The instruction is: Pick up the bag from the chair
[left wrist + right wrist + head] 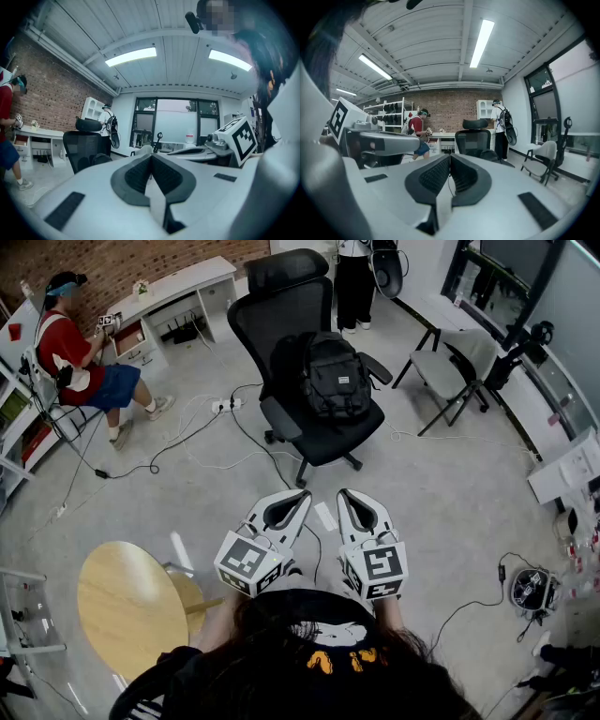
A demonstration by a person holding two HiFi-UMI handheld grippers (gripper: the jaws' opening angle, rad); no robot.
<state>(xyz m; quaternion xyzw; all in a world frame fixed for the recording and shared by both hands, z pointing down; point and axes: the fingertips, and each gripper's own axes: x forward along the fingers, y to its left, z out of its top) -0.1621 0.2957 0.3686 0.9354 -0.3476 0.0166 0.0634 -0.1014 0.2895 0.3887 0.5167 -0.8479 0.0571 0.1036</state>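
Jaws of the left gripper (300, 497) (151, 158) are pressed together at the tips, with nothing between the ribbed black pads. Jaws of the right gripper (345, 495) (450, 158) are likewise clenched and empty. In the head view both grippers sit side by side, near each other at low centre, tips pointing to 12 o'clock.

Task item: the black fabric backpack (333, 376) (489, 155) (101, 159) stands upright on the seat of the black mesh office chair (281, 306) (472, 139) (80, 146), leaning on the backrest. It is at 12 o'clock from the grippers and well apart from them. Its contents cannot be seen.

Markings: each gripper carries a white cube with black square markers (248, 562), the right one (377, 568). Orange print (333, 658) on the wearer's black garment cannot be read.

Containers: the white desk (183, 285) at 11 o'clock has open compartments holding dark objects too small to identify. White shelving (391, 112) in the right gripper view holds dark items.

Surroundings:
- Round light-wood table (127, 601) at 8 o'clock.
- Grey folding chair (450, 371) at 2 o'clock.
- Seated person in a red shirt (80, 357) at 10 o'clock.
- White power strip (225, 406) with cables on the grey floor (441, 484), just left of the office chair base.
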